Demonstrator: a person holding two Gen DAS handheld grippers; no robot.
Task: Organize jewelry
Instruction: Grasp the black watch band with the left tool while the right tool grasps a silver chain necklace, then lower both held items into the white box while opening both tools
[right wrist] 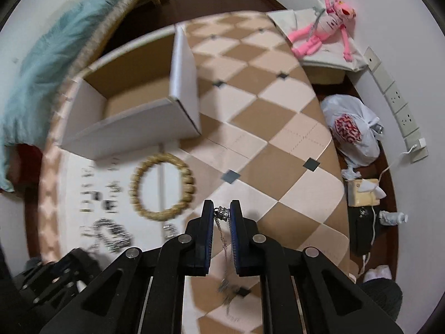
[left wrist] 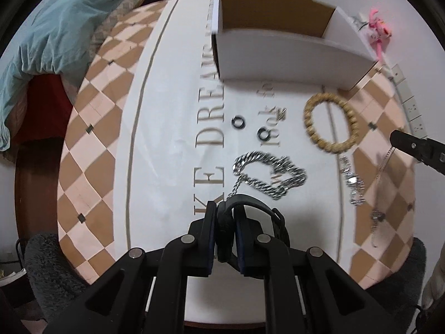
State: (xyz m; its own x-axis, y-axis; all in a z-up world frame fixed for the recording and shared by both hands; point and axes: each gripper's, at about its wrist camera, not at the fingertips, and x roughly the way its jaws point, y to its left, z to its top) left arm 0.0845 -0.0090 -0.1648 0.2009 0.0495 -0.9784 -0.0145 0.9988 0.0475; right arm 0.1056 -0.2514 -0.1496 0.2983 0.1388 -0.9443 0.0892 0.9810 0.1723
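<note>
Both tools point steeply down, right tool (right wrist: 222,211) pinching necklace (right wrist: 222,233).

We see left gripper (left wrist: 224,217) at lower centre of its view, jaws clamped on dark strap. Right gripper (right wrist: 221,213) lower centre, pinching thin chain.

Both grippers, left (left wrist: 224,222) and right (right wrist: 221,222), same build: matte black linkage arms with slotted cutouts, silver round pivot pins, flat fingers (right wrist: 207,239) faced with blue pads.
</note>
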